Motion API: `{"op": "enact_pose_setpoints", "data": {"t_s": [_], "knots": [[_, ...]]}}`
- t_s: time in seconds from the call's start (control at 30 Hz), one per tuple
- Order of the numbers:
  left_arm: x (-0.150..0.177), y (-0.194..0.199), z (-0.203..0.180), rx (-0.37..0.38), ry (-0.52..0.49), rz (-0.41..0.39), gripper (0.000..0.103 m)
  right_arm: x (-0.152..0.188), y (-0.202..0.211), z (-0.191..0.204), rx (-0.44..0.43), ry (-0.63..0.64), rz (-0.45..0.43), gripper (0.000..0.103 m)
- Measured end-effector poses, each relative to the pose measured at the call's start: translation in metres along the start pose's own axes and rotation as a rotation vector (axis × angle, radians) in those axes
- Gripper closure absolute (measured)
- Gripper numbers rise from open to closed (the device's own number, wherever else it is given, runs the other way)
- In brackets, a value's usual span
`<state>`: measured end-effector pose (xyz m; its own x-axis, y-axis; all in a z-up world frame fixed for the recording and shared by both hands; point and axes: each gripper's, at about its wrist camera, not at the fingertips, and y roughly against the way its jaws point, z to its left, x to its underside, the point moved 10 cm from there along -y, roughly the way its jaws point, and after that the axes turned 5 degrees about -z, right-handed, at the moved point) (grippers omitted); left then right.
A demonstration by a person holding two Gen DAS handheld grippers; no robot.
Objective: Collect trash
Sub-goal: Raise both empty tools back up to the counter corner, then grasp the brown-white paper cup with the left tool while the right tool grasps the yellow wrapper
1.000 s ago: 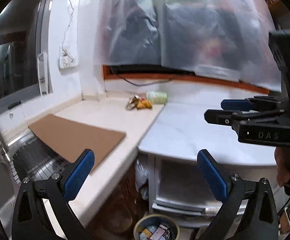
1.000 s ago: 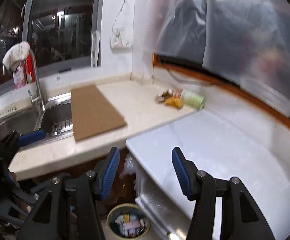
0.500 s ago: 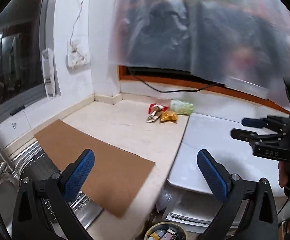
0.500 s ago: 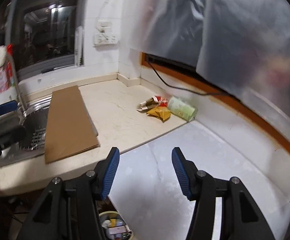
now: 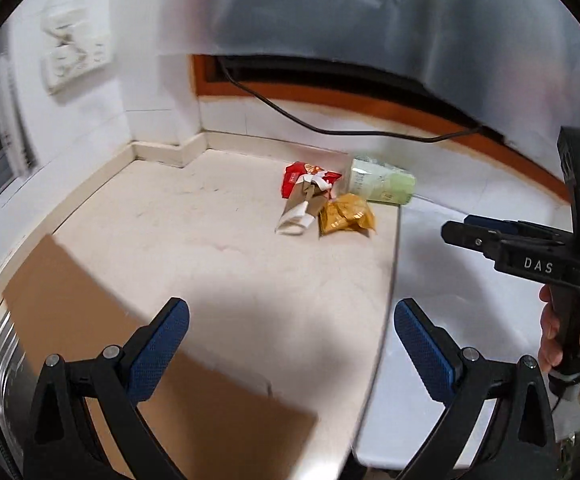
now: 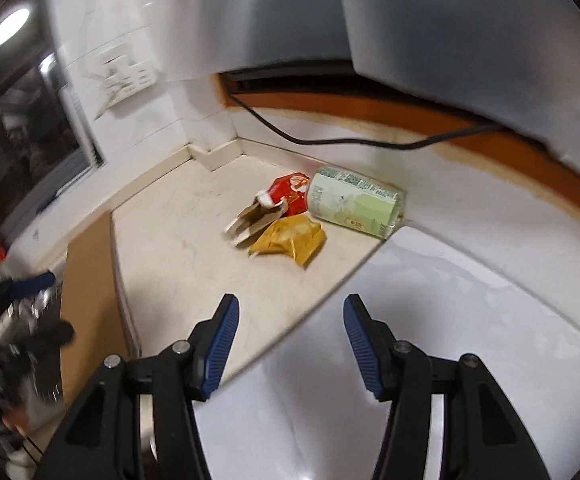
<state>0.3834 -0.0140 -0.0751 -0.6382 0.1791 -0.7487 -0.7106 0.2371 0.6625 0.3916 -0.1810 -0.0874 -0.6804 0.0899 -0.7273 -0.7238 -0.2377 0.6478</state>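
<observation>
Progress: nothing collected yet, as far as the views show. All the trash sits in one clump at the far side of the counter, near the corner by the wall: red wrapper, torn paper carton, yellow snack bag, pale green can lying on its side at the right of the clump. The pieces are touching or overlapping one another; the can lies right at the seam with the white surface.

Left hand-held gripper: jaws spread, nothing between them, well short of the clump. Right hand-held gripper: jaws spread, empty, over the near edge of the white surface and aimed at the clump.

No bin in view now. Brown board at near left isn't obviously trash.

Left to do, my read: every pick and every drop. The yellow snack bag is the nearest piece and looks like the easiest first grab.
</observation>
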Motion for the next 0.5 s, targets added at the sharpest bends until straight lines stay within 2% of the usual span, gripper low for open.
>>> {"op": "enact_pose_setpoints", "data": {"t_s": [0.13, 0.3, 0.4, 0.5], "knots": [[-0.023, -0.059, 0.007, -0.011, 0.016, 0.044, 0.004, -0.016, -0.049, -0.012, -0.009, -0.096, 0.027, 0.048], [-0.047, -0.125, 0.016, 0.004, 0.102, 0.078, 0.008, -0.021, -0.099, -0.017, -0.009, -0.147, 0.060, 0.048], [-0.049, -0.146, 0.016, 0.016, 0.125, 0.088, 0.008, -0.023, -0.118, -0.021, -0.011, -0.178, 0.073, 0.048], [-0.050, -0.165, 0.008, 0.041, 0.128, 0.105, 0.008, -0.022, -0.132, -0.022, -0.048, -0.218, 0.093, 0.048]]}}
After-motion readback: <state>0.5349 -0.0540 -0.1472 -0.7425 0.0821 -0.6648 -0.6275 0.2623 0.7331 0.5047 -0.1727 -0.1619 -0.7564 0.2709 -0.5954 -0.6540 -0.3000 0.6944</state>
